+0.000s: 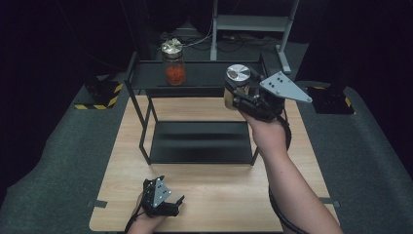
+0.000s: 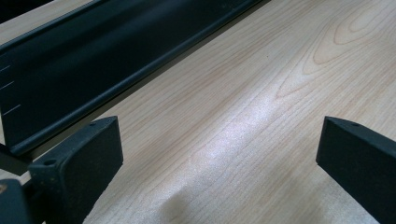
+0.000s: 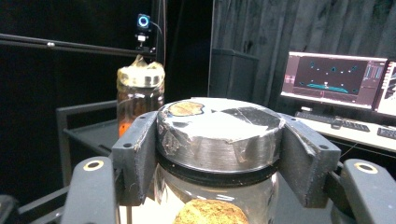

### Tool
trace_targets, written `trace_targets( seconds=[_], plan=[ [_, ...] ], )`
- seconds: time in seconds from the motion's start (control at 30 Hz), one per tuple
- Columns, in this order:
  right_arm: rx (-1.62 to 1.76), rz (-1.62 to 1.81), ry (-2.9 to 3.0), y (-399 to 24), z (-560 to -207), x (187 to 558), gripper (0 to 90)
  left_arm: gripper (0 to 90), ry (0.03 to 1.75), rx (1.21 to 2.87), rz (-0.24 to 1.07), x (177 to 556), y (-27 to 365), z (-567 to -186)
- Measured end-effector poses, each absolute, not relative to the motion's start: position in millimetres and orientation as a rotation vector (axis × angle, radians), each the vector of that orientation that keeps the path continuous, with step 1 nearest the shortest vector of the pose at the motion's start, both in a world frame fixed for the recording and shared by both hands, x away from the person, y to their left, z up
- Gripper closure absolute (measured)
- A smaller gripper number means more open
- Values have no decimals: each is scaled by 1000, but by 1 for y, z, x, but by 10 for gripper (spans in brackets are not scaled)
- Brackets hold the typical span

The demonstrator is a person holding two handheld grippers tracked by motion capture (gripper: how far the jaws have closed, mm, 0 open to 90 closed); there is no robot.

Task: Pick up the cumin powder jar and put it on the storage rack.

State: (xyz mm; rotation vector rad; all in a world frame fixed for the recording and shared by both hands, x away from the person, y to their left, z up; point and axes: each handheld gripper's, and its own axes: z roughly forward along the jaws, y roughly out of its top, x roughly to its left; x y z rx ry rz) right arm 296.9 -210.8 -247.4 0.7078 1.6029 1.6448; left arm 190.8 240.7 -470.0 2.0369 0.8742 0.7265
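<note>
My right gripper [image 1: 239, 89] is shut on a glass jar [image 1: 235, 86] with a silver lid [image 3: 219, 130] and brownish contents, holding it in the air by the right end of the black rack's top shelf [image 1: 204, 73]. In the right gripper view both jaws press the lid's sides. A second jar [image 1: 173, 62] with orange contents and a foil-covered lid stands on the top shelf toward its left; the right gripper view has that second jar [image 3: 139, 100] behind and left of the held one. My left gripper [image 1: 178, 204] rests open near the table's front edge, its jaws wide apart over bare wood [image 2: 224, 140].
The black two-level rack has a lower shelf [image 1: 199, 141] on the wooden table [image 1: 219, 200], and its front lip [image 2: 93, 93] lies just ahead of my left gripper. Monitors and a keyboard [image 3: 336, 79] stand in the background to the right.
</note>
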Motion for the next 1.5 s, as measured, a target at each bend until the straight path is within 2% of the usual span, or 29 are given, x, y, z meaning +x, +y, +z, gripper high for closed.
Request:
trace_targets(
  seconds=[0.63,1.5],
  plan=[
    [764,1626,1569,-192,-231,333,347,8,873,2030,723,191,243,-470],
    [827,1608,1543,-171,-236,371,347,8,869,2019,720,190,245,-471]
  ],
)
